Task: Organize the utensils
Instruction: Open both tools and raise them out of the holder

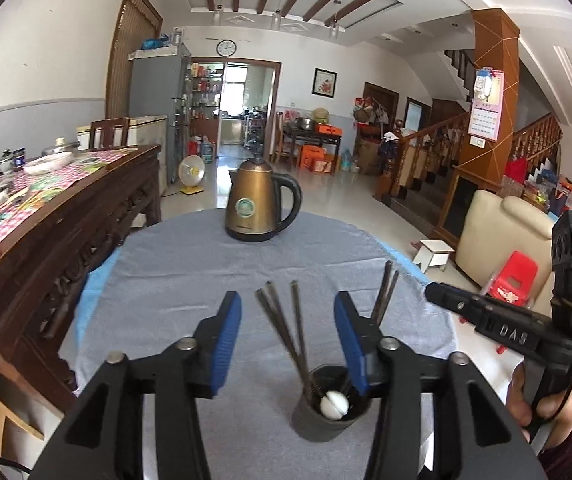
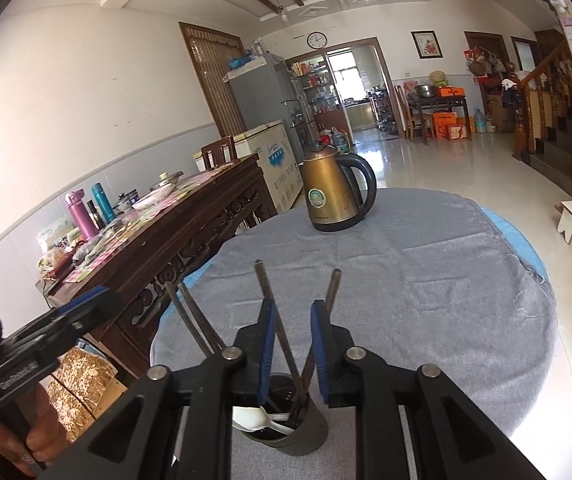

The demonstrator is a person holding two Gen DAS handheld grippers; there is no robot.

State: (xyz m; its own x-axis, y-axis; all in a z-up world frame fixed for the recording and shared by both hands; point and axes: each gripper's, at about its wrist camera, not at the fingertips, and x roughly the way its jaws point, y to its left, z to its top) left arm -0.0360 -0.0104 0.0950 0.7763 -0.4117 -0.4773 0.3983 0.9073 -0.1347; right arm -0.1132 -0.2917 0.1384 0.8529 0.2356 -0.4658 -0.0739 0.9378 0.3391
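A dark cup [image 1: 328,416] stands on the grey cloth of the round table [image 1: 189,272]. It holds several dark chopsticks [image 1: 281,322] and a white spoon [image 1: 334,403]. My left gripper [image 1: 288,320] is open above and behind the cup, jaws wide, empty. In the right wrist view the cup [image 2: 286,432] sits just under my right gripper [image 2: 294,320], whose blue pads are partly apart with two chopsticks [image 2: 277,320] rising between them; no pad visibly touches them. The white spoon [image 2: 255,418] lies inside the cup.
A brass kettle [image 1: 255,204] stands at the far side of the table, also in the right wrist view [image 2: 334,192]. A carved wooden sideboard [image 1: 45,240] with bottles and dishes is to the left. A white stool [image 1: 432,254] and red chair [image 1: 512,276] are on the floor to the right.
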